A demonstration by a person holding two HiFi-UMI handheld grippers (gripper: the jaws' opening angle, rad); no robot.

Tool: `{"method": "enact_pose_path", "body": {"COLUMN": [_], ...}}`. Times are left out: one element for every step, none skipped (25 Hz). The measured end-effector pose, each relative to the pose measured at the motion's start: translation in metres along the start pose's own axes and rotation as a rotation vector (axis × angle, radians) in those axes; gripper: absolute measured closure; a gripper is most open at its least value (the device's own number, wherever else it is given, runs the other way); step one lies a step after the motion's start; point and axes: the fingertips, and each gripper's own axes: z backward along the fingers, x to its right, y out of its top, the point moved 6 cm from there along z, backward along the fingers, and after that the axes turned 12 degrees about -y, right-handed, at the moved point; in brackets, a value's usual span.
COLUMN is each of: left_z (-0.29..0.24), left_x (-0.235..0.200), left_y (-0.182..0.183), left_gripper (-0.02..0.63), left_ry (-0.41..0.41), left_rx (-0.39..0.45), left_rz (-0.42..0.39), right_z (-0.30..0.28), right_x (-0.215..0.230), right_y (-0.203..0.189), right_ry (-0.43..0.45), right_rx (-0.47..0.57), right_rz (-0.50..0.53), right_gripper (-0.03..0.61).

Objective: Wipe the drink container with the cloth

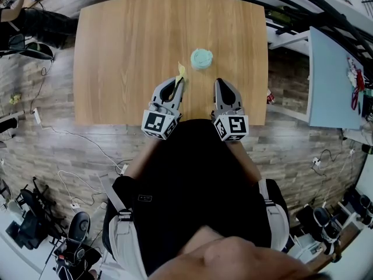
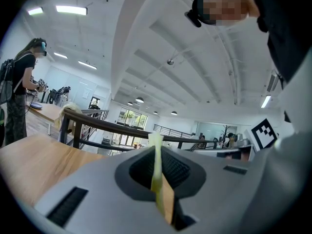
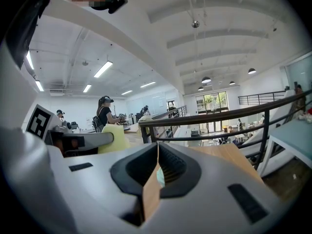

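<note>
while the left gripper [image 1: 179,81] is clamped on the yellow cloth [image 1: 181,70], whose free end sticks out past the tips, the right gripper [image 1: 220,83] has its jaws pressed nearly together with nothing held. ahead of both we see the mint drink container [image 1: 201,58] on the wooden table [image 1: 128,51]. it looks round from above, so we judge its long axis upright. it lies forward and right of the cloth's end, near but apart, and forward-left of the right tips. neither gripper looks clearly nearer. we count one cloth, one container, two grippers and one table.
</note>
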Motion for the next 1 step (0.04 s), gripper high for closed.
{"method": "enact_pose_path", "body": {"left_z": [-0.0003], "left_x": [0.0000], "left_y": [-0.0005], "left_gripper": [0.581], "left_ry": [-0.001], "left_rx": [0.000], "left_rz": [0.001], "right_z": [-0.0002], "right_x": [0.0004], "right_y": [-0.0001], "right_ry": [0.000], "right_rx": [0.000], "right_rz": [0.001], "right_gripper": [0.546]}}
